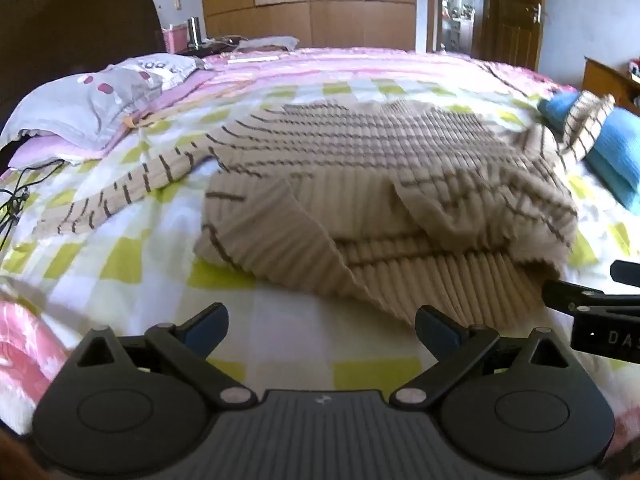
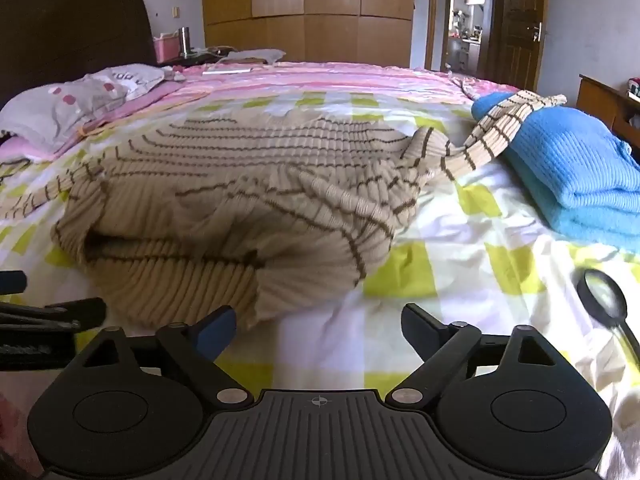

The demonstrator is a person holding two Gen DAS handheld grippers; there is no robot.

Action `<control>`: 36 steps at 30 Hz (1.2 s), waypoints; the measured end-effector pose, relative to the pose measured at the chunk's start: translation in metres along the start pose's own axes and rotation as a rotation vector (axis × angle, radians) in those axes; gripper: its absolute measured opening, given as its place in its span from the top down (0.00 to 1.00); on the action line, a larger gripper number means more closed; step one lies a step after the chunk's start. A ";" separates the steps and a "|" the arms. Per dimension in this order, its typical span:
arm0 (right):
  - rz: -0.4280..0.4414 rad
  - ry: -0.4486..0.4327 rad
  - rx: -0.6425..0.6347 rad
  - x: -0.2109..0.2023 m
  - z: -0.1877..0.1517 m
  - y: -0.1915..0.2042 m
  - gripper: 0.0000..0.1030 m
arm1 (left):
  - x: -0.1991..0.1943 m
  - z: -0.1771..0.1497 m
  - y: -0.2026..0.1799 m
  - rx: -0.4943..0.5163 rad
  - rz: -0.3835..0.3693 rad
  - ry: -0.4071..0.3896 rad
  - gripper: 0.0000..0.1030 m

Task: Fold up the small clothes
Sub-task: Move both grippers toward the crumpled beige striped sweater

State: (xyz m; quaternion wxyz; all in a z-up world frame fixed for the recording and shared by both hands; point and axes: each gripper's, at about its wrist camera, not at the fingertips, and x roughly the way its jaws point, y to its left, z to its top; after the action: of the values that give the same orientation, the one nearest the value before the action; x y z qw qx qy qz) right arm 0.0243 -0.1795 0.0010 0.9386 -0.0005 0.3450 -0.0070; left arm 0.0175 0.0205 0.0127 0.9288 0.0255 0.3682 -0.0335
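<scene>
Left wrist view looks down over the left gripper (image 1: 322, 330), whose jaws stand wide with nothing between them, only bare bedsheet below. Just ahead lies a beige ribbed knit sweater with thin brown stripes (image 1: 360, 168), spread across the bed with the white and lime-green checked sheet (image 1: 132, 248); its near hem is turned up over itself in a loose fold, and one long sleeve (image 1: 120, 192) stretches out flat to the left. At the right edge of this view part of the right gripper (image 1: 592, 304) shows, close to the sweater's near corner. Right wrist view shows the right gripper (image 2: 318, 330) also with jaws wide and holding nothing, hovering over the sheet just short of the sweater (image 2: 240, 200). The sweater's other sleeve (image 2: 500, 132) runs up and drapes over a folded bright blue knit garment (image 2: 580, 176) at the right side of the bed. A black round-framed magnifying glass (image 2: 604, 292) lies on the sheet near the right jaw. Grey pillows with pink spots (image 1: 92, 104) sit at the far left by the dark headboard (image 1: 76, 24).
</scene>
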 end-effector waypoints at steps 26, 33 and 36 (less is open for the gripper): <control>0.016 0.011 -0.104 0.047 0.032 0.015 0.93 | 0.049 0.034 0.035 -0.032 0.025 0.020 0.36; -0.004 0.014 -0.009 0.021 0.030 -0.018 1.00 | 0.044 0.031 0.067 -0.153 0.036 0.069 0.65; -0.026 0.021 0.031 0.007 0.025 -0.036 1.00 | 0.037 0.022 0.080 -0.189 0.057 0.085 0.67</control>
State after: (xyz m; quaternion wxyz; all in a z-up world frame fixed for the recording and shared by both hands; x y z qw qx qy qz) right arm 0.0453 -0.2152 0.0153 0.9347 0.0097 0.3545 -0.0246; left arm 0.0661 0.0973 0.0057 0.9111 -0.0505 0.4081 0.0288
